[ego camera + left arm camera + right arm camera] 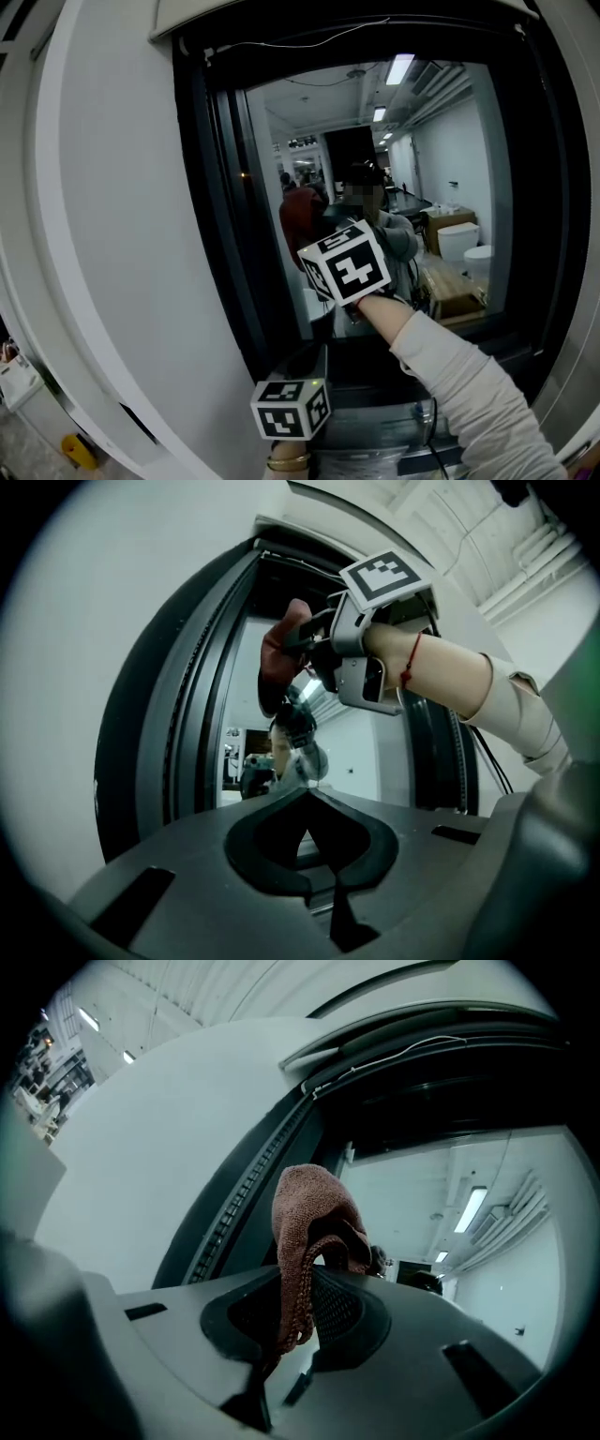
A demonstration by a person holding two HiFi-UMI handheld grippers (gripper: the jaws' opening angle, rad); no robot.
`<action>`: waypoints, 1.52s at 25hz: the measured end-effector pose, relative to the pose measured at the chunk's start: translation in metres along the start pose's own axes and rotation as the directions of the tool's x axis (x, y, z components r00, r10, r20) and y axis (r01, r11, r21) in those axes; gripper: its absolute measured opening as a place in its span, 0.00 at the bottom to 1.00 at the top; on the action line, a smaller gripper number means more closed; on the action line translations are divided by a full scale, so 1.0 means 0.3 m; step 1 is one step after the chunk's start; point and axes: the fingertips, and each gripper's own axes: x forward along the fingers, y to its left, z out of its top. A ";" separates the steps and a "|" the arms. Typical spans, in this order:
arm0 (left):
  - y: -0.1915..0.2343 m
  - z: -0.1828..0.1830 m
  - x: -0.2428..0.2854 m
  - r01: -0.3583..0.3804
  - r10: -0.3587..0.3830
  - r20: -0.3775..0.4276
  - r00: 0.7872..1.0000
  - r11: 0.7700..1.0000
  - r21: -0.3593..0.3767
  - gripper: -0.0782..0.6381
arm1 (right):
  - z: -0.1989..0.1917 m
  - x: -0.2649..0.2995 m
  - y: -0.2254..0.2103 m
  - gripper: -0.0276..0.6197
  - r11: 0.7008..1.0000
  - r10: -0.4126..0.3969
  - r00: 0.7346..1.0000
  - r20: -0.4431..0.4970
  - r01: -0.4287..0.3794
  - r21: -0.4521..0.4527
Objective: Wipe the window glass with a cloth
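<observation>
The window glass point(450, 141) is set in a dark frame point(214, 197) and reflects a lit room. My right gripper point(314, 1274) is shut on a reddish-brown cloth point(314, 1213), whose bunched top rises above the jaws close to the glass, near the frame's left side. In the left gripper view the cloth point(277, 658) is seen held up against the pane by the right gripper point(298, 647). In the head view that gripper's marker cube point(345, 262) hides its jaws and the cloth. My left gripper point(305, 797) hangs lower, by the sill, tips together with nothing between them.
A curved white wall point(112, 234) flanks the window on the left. A thin cable point(309, 42) runs along the top of the frame. A dark sill point(375, 412) lies below the glass. A small yellow object point(80, 452) sits at the lower left.
</observation>
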 end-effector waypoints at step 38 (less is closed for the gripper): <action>-0.227 -0.068 0.170 0.142 -0.143 -0.034 0.989 0.989 -0.036 0.12 | -0.171 -0.425 -0.586 0.14 0.948 -0.318 0.943 -0.101 0.313 -0.059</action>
